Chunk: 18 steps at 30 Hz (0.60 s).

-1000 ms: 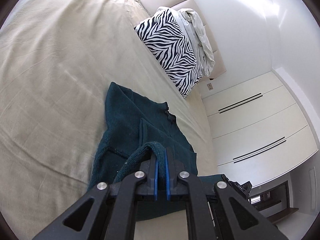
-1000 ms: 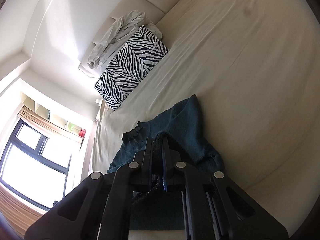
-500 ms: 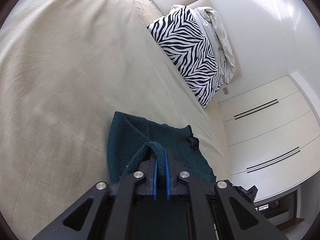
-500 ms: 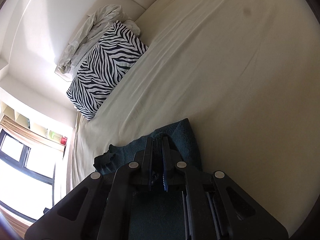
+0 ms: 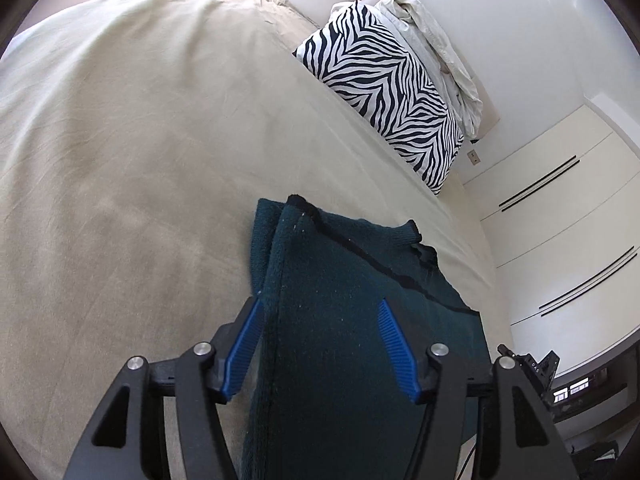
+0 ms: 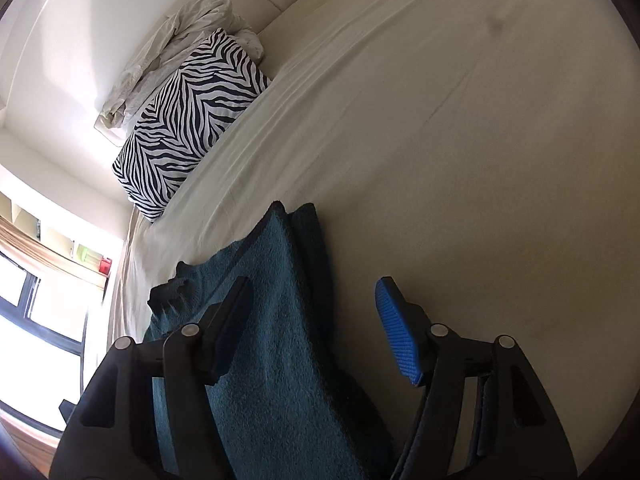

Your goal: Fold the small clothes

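Note:
A small dark teal knit garment (image 5: 340, 300) lies folded over on the beige bed sheet (image 5: 120, 160), its upper layer laid on the lower one. In the right wrist view the same garment (image 6: 272, 340) runs up from the bottom edge. My left gripper (image 5: 320, 304) hovers just over the cloth with its jaws opening; the blue pads (image 5: 394, 344) stand apart and do not press the fabric. My right gripper (image 6: 310, 288) is over the garment's right edge, jaws opening too, cloth beneath them but not pinched.
A zebra-striped pillow (image 5: 384, 88) and a crumpled pale cloth (image 5: 436, 40) lie at the head of the bed. White wardrobe doors (image 5: 560, 240) stand to the right in the left wrist view. A window (image 6: 40, 340) lies left in the right wrist view.
Both grippers went from shut on folds of the teal garment to open, letting it go. They sank toward the bed, and the lifted half now lies flat on the rest.

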Motion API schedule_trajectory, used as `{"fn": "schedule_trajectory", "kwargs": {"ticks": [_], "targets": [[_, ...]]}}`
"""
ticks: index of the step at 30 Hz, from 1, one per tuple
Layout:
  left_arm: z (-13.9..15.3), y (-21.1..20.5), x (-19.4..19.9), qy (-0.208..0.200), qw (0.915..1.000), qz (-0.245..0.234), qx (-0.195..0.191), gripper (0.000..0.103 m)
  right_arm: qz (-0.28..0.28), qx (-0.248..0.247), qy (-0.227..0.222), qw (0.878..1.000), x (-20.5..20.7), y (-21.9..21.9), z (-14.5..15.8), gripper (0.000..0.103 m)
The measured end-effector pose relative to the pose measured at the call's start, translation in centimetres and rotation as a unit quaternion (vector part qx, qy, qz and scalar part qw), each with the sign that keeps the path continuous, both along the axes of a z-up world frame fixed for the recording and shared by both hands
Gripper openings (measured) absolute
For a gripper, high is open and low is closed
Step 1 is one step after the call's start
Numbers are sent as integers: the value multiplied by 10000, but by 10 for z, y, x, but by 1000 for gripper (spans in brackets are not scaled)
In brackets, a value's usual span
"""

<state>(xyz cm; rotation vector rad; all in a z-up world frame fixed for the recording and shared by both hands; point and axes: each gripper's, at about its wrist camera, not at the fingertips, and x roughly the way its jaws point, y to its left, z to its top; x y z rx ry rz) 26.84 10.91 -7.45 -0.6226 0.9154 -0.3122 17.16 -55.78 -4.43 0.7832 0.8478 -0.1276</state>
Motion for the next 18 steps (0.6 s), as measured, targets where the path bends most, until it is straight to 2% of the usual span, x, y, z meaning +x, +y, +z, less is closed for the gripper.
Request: {"fn": "schedule_trajectory", "kwargs": {"ticks": [3, 6, 8, 10, 12, 14, 15, 18], "targets": [[-3, -13, -22, -45, 9992, -205, 341, 62, 335, -408, 69, 9986, -31, 17, 6, 63], [-11, -20, -41, -33, 9984, -239, 509, 62, 613, -819, 191, 9946, -53, 31, 6, 62], [-16, -20, -50, 16, 9985, -225, 506, 62, 735, -907, 261, 9928, -66, 36, 3, 60], [-18, -18, -58, 4, 9985, -174, 513, 57, 790, -901, 319, 9923, -75, 37, 0, 51], [-18, -17, -65, -5, 9983, -164, 563, 51, 827, -908, 352, 9918, -82, 37, -2, 33], [-17, -18, -70, -13, 9976, -198, 660, 46, 862, -971, 375, 9908, -87, 40, -2, 30], [-17, -18, -71, -6, 9971, -206, 734, 42, 882, -1025, 381, 9901, -90, 41, -2, 24], [-18, -17, -74, 16, 9967, -165, 797, 35, 855, -1097, 405, 9895, -94, 43, -2, 16]]}}
